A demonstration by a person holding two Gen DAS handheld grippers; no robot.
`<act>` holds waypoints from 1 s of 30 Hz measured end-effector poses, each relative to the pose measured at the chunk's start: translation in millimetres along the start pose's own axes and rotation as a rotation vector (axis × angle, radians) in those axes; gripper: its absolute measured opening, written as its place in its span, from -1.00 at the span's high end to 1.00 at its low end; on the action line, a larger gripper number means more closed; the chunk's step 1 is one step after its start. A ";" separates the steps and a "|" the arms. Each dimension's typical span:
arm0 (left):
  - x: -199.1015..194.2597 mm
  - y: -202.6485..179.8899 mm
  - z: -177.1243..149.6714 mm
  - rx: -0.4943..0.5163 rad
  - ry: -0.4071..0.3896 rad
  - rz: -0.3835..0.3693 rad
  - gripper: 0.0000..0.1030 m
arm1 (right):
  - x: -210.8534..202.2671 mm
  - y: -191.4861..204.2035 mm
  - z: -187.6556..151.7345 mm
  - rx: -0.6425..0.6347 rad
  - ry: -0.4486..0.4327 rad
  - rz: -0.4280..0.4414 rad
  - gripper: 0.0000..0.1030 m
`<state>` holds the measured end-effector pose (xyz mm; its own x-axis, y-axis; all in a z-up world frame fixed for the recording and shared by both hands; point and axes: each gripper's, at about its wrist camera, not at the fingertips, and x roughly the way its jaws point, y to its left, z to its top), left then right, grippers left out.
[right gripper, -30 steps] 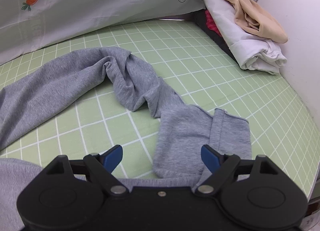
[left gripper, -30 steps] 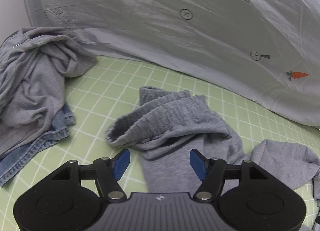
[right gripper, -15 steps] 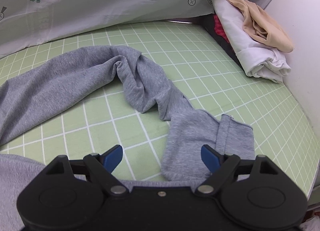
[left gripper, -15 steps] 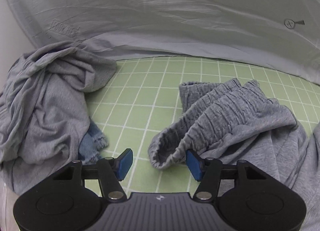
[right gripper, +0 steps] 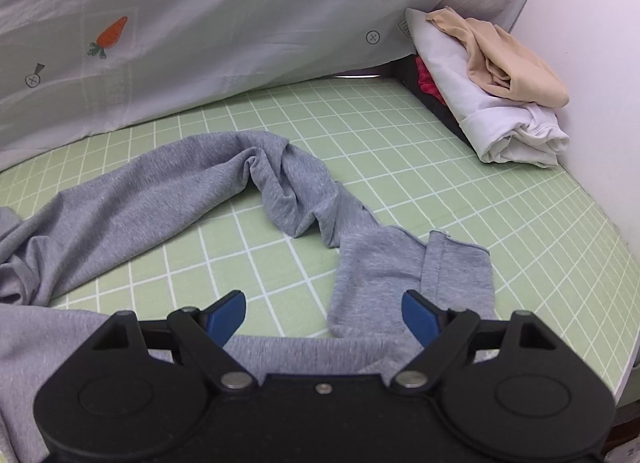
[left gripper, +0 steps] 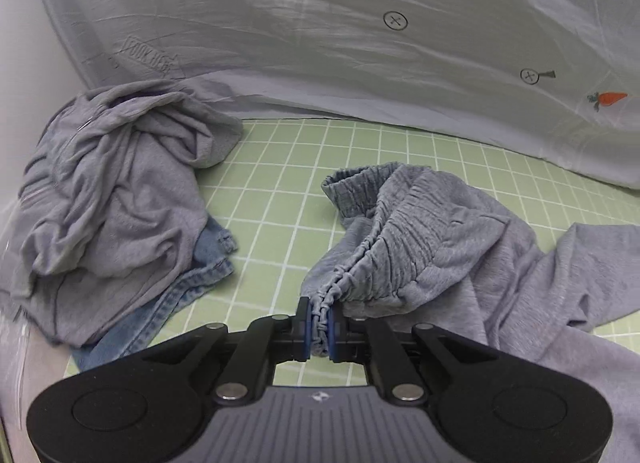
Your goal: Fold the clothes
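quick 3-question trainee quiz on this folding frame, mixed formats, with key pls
1. True or false: the left gripper is shut on the elastic waistband of the grey sweatpants.
2. Multiple choice: the right gripper is
A) shut on the pant leg
B) open, above the leg cuff
C) shut on the beige garment
3. Fill in: under the crumpled grey garment on the left lies blue ____.

Key:
1. True
2. B
3. denim
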<state>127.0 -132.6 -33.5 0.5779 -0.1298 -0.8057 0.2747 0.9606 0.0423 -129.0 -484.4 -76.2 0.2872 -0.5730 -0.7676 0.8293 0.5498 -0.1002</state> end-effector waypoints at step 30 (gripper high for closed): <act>-83.3 84.2 -104.3 -0.204 0.009 0.014 -0.22 | -90.5 11.7 -107.6 0.015 0.026 0.167 -1.00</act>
<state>21.9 -15.3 -24.4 0.5737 -0.1149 -0.8110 0.1046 0.9923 -0.0665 -196.9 -360.8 -76.1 0.4091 -0.4581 -0.7891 0.7780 0.6271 0.0393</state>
